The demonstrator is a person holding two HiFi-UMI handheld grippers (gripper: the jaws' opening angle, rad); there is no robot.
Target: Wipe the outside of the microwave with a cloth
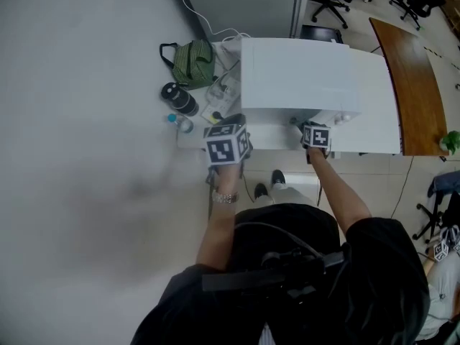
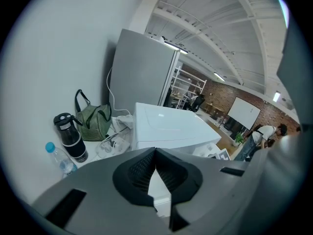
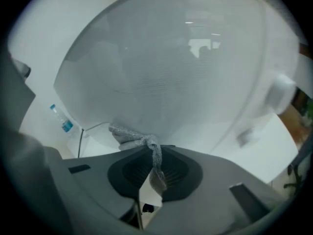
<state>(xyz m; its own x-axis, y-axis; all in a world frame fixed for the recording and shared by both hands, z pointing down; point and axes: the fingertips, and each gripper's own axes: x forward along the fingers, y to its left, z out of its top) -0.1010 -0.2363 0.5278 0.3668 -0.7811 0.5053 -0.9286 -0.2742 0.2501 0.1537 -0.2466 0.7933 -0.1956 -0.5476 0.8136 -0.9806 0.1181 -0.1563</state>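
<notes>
A white microwave (image 1: 309,77) stands on a white table (image 1: 366,144). In the right gripper view its grey glass door (image 3: 161,72) fills most of the picture. My right gripper (image 1: 310,126) is at the lower front of the door, shut on a grey cloth (image 3: 142,143). The cloth bunches out of the jaws against the door's lower edge. My left gripper (image 1: 231,124) is held by the microwave's front left corner, shut with nothing in it. In the left gripper view the microwave (image 2: 166,126) lies just beyond the left gripper (image 2: 155,153).
Left of the microwave stand a green striped bag (image 1: 192,62), a black flask (image 1: 178,98), a small water bottle (image 1: 180,123) and cables with a clear plastic item (image 1: 219,92). A grey cabinet (image 1: 237,6) is behind. A wooden table (image 1: 417,85) lies right.
</notes>
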